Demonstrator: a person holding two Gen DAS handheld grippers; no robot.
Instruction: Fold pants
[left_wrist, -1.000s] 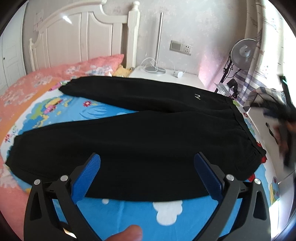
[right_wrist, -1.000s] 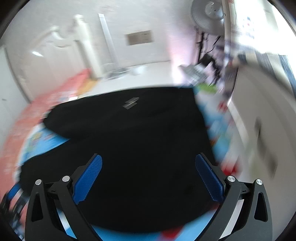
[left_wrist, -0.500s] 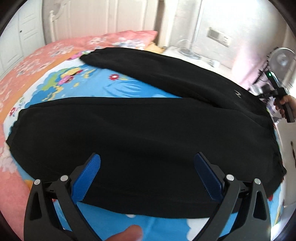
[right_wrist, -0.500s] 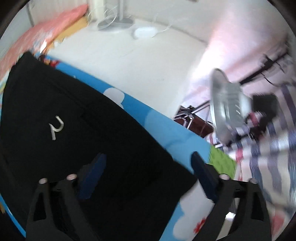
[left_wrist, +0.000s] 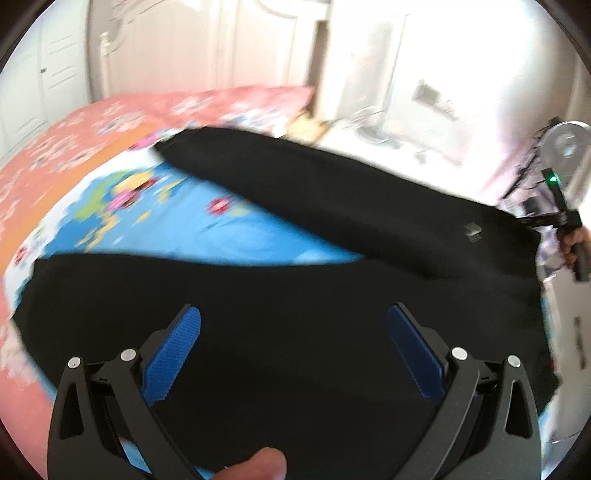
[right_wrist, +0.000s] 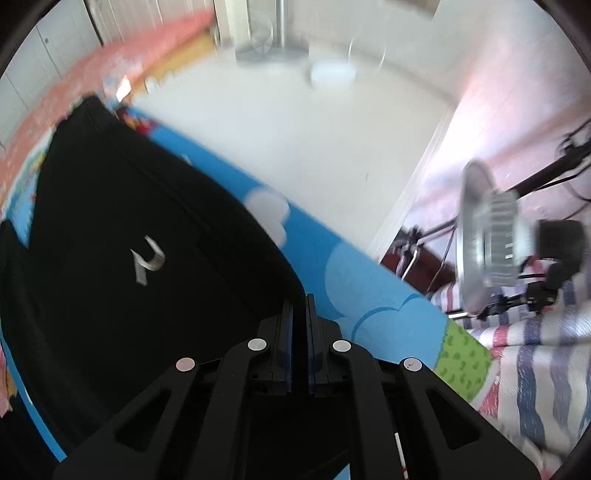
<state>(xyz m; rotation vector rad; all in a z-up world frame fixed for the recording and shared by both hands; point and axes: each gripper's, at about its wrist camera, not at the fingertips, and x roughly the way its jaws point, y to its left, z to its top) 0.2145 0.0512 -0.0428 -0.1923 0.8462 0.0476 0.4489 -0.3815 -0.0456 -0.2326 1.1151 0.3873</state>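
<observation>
- Left wrist view: the left tongs (left_wrist: 293, 350) hang spread apart above the black fabric pants (left_wrist: 295, 295), which lie flat on the bed's blue cartoon-print sheet (left_wrist: 207, 229); the other hand (left_wrist: 576, 242) shows at 3 o'clock.
- Right wrist view: the right tongs (right_wrist: 299, 306) are clamped on the black fabric pants' (right_wrist: 147, 258) waistband corner, the grey logo (right_wrist: 147, 260) at 9 o'clock.
</observation>
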